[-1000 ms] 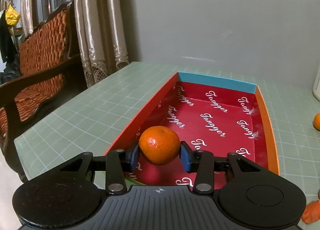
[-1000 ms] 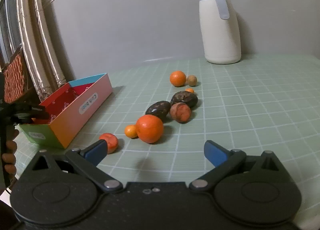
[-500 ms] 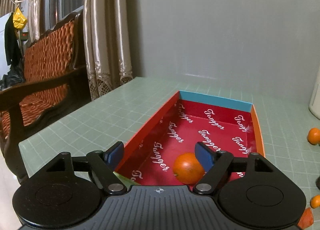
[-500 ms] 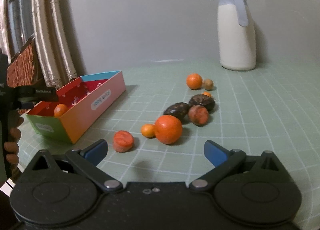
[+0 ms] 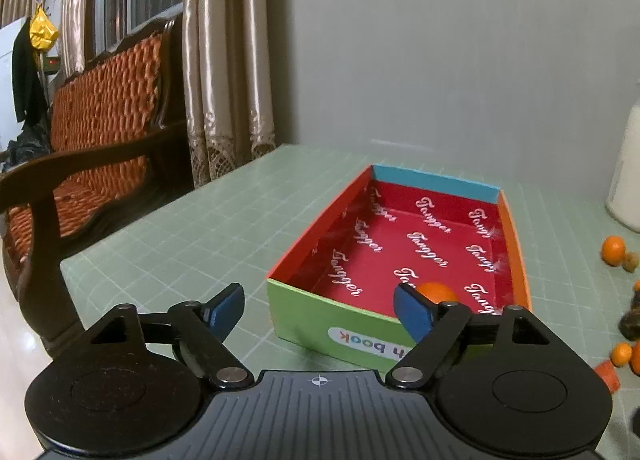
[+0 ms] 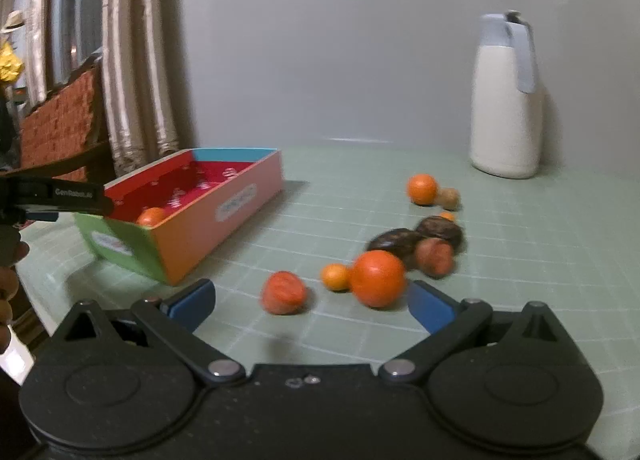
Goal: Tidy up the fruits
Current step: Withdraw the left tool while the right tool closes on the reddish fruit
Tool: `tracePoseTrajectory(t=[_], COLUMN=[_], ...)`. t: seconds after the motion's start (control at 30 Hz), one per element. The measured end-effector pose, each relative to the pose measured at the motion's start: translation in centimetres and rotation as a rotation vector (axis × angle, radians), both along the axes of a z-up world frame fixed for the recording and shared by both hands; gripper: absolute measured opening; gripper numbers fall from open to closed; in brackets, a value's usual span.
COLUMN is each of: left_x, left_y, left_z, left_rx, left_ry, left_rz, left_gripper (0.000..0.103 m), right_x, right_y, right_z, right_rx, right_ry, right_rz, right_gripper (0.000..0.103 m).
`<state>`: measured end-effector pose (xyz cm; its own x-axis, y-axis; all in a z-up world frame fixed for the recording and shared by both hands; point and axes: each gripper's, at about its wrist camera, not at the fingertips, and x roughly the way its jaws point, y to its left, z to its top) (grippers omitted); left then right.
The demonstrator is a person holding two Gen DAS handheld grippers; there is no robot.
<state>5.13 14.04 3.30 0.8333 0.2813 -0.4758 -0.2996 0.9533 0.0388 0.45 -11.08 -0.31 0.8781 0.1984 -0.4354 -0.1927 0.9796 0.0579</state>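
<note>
The left gripper (image 5: 318,314) hangs with its blue pads spread wide and nothing between them, just short of the green end wall of the open cardboard box (image 5: 332,314). One mandarin (image 5: 438,292) lies on the red floor of that box, ahead of the gripper and partly hidden behind its right pad, close to the near end.

The right gripper (image 6: 312,302) is also spread and empty, low over the green gridded table (image 6: 520,260). The loose fruit sits ahead of it. A reddish, flat-topped fruit (image 6: 284,292) lies almost straight ahead between the pads' lines, and a large orange (image 6: 378,278) lies ahead and slightly right, with a small kumquat-sized fruit (image 6: 336,277) touching or nearly touching its left side. Beyond these are two dark oval fruits (image 6: 416,238) and a russet round one (image 6: 434,258) bunched together, then another mandarin (image 6: 422,189) beside a small brown fruit (image 6: 450,198). A cream thermos jug (image 6: 506,100) stands far ahead to the right. The box sits ahead and to the left.

The risk, as I judge it, comes from the crowding. Round fruit on a smooth mat rolls easily, so a pad that lands on the shoulder of the large orange could squirt it sideways into the small one and scatter the cluster. Closing off-centre would do the same. This view is blurred, so the exact gaps between fruits cannot be told, and a grab could catch two at once. The left gripper, so near the box wall, could nudge the light box and shift the drop spot.
</note>
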Motion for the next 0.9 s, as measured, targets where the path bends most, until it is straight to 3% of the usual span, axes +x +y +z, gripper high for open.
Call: tracePoseTrajectory(t=[0.17,0.37,0.53,0.77,0.83,0.9], left_x=[-1.9,-3.7,-4.7,-5.3,-5.4,-5.5], left_y=[0.1,1.2,2.8,4.9,5.5,6.0], left_z=[-0.2,-0.3,-0.8,-1.4,-1.7,-2.0], left_rx=[0.021,0.025,0.021,0.014,0.013,0.013], left_ry=[-0.003,-0.014,-0.007,0.006,0.013,0.02], left_rz=[0.002,0.025,0.066,0.124,0.137,0.149], left_gripper=[0.086,0.087,0.087,0.088,0.088,0.088], right_x=[0.9,1.5,2.0,3.3,3.7,3.9], right_y=[1.6,2.3,2.8,2.6,2.5,2.4], right_z=[-0.6,-0.8,-1.1,-1.6,-1.8,-2.0], right_rx=[-0.03,0.016,0.011,0.038,0.051,0.059], right_ry=[0.05,0.05,0.045,0.073,0.086,0.09], right_rz=[0.027,0.05,0.04,-0.017,-0.03,-0.045], right_gripper=[0.103,0.099,0.081,0.069,0.057,0.055])
